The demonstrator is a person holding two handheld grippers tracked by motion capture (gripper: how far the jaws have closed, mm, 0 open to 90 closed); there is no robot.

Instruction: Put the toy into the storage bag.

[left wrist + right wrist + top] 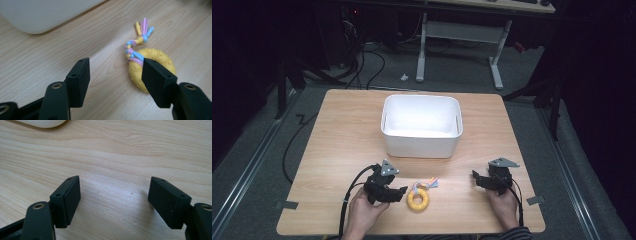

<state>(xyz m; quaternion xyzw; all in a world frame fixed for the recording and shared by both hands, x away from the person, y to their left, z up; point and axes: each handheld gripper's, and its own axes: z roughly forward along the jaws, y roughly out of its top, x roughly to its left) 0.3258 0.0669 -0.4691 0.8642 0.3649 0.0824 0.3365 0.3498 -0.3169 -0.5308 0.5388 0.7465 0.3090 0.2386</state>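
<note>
- The left gripper (393, 192) sits just beside the yellow ring toy (418, 200), its jaws spread wide with nothing between them; in the left gripper view one jaw overlaps the near edge of the toy (150, 67), the other stands over bare wood.
- The toy lies flat near the front edge of the table, between the two grippers, with its braided rope tail (136, 45) pointing toward the white tub (422, 124).
- The step in hand looks like a pickup, likely toward the tub. To do it well, I would shift the left gripper sideways until the ring's band sits between the jaws, lower it to the wood, then close on the firm rubber, not the loose rope.
- The right gripper (484, 181) rests well apart at the right, jaws spread over bare wood and empty.
- The table (337, 130) is pale wood grain, flat and uncluttered.
- Around it the room is dark: grey floor, trailing cables, and a white desk frame (459, 45) behind.
</note>
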